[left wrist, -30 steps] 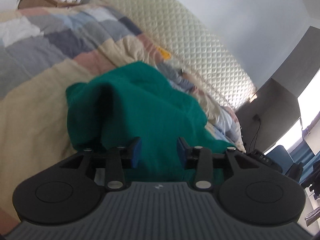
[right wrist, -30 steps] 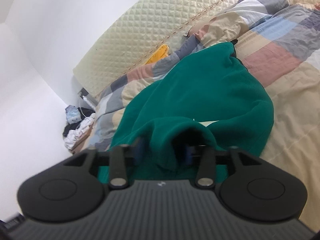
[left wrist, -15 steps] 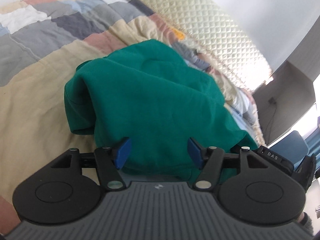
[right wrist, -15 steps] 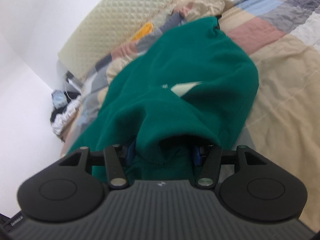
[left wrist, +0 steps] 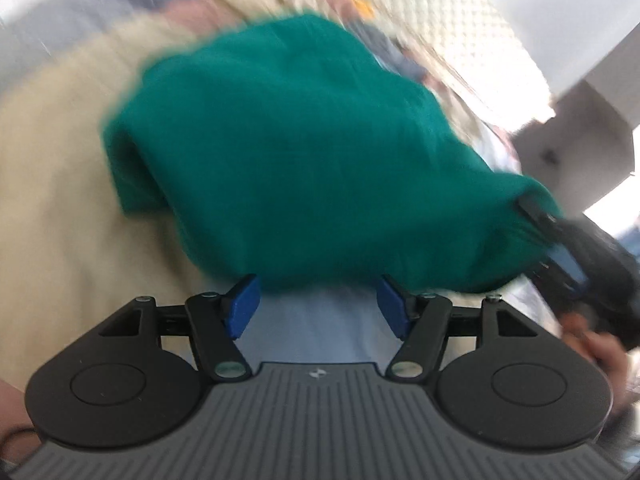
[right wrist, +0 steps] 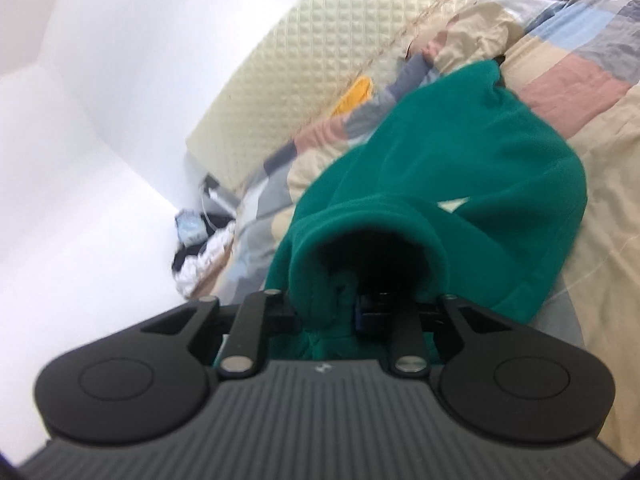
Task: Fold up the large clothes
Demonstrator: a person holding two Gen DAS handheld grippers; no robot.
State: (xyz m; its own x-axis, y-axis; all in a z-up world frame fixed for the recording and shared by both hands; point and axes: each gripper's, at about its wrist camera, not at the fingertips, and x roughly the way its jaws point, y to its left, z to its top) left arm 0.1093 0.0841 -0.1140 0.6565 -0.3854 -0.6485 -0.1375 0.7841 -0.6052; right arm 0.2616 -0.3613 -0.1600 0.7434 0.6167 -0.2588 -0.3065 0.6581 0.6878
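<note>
One green garment [left wrist: 304, 140], bunched in a heap on the bed [left wrist: 52, 184], over a patchwork quilt [right wrist: 568, 80] of beige, pink, grey and blue squares. One pale quilted headboard [right wrist: 320, 56] runs behind it, against a white wall [right wrist: 100, 80].

Two tools in play. Left tool [left wrist: 318, 306]: blue pads [left wrist: 242, 306] stand well apart, nothing between them; jaws have just been opening. The near hem of the garment lies just beyond the pad tips, not touching that I can make out. Pale blue sheet [left wrist: 316, 332] shows in the gap. The left wrist view is heavily blurred.

Right tool [right wrist: 346, 308]: jaws have just been closing and now pinch a fold of the green cloth; the fabric drapes over the tips in a dark hood, so the pads themselves are mostly hidden. In the left wrist view this same tool shows at the right edge, its tip buried in the garment's corner, with a hand [left wrist: 592, 340] on its grip.

One small yellow item [right wrist: 354, 94] lies at the foot of the headboard. One heap of pale and dark clothes [right wrist: 200, 256] sits in the corner by the wall.

Writing: none legible; a small white emblem on each tool's body, too small to read.

Open room: bare beige quilt to the left of the garment in the left wrist view, and to its right in the right wrist view.
</note>
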